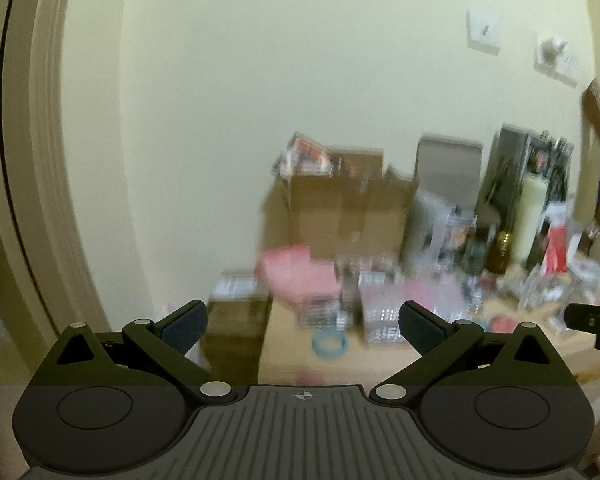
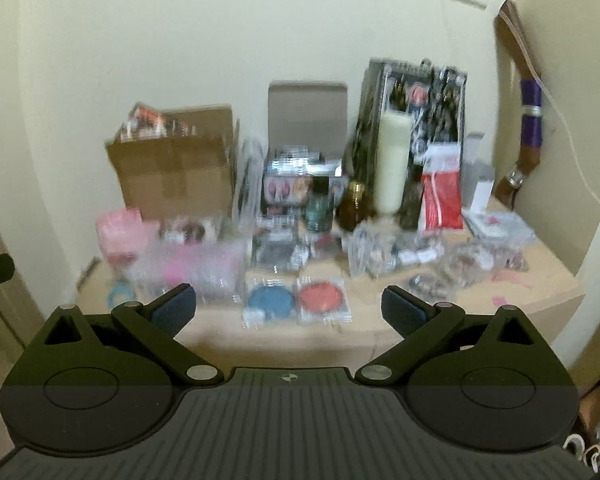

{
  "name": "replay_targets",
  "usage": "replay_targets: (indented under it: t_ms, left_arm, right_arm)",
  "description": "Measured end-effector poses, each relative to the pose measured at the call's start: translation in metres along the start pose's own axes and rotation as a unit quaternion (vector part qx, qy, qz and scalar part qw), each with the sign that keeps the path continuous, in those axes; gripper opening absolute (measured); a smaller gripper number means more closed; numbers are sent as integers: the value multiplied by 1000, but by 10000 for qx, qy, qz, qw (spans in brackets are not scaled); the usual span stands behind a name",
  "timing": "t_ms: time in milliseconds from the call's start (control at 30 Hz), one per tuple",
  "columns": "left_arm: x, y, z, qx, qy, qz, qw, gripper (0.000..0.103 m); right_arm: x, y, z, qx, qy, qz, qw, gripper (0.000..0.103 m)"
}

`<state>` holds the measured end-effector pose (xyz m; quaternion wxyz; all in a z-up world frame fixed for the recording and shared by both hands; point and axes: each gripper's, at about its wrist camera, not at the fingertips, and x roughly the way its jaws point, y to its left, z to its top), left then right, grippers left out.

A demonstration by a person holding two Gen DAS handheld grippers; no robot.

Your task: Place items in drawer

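Both frames motion-blurred, fine detail unreliable. No drawer visible in either view, so can't say where items end up.

Task items sit on the counter [image 2: 380, 332], cluttered: blue round packet [image 2: 269, 300] and red round packet [image 2: 323, 296] side by side at the front edge, cardboard box [image 2: 176, 172] back left, tall pale candle [image 2: 392, 160] back centre-right, pink bag [image 2: 118, 228] left, light-blue ring [image 2: 120, 294] at front left.

Right gripper [image 2: 288, 308]: jaws spread wide, nothing between the pads, touching nothing. The two round packets lie straight ahead of it, just beyond the fingertips and slightly below. They lie flat, no clear long axis. My read: right is the nearer hand for a first pick, with the blue packet closest to centreline.

Left gripper [image 1: 303, 326]: also fully released and empty. It's off the counter's left end, aimed mostly at the wall; the ring [image 1: 330, 342] is ahead and slightly right. The right gripper's tip shows at the right frame edge.

Nothing picked yet, by the look of it.
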<state>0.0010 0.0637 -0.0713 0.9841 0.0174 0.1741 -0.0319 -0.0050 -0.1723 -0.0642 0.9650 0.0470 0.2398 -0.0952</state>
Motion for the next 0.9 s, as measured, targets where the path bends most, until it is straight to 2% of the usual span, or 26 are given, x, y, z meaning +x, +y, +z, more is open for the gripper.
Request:
replay_targets:
  t_ms: [267, 567, 667, 900]
  left_arm:
    - [-36, 6, 30, -40, -714, -392, 9967, 103]
    - [-58, 5, 44, -162, -1256, -417, 9911, 103]
    - [-62, 3, 45, -108, -1319, -446, 9902, 103]
    - [-66, -1, 44, 44, -1199, -694, 9904, 103]
  right_arm:
    - [-40, 19, 28, -5, -750, -126, 9971, 102]
    - [-77, 20, 40, 38, -1283, -242, 9914, 102]
    - [-85, 18, 41, 90, -1353, -266, 9904, 102]
    - [-93, 20, 41, 99, -1431, -319, 9891, 102]
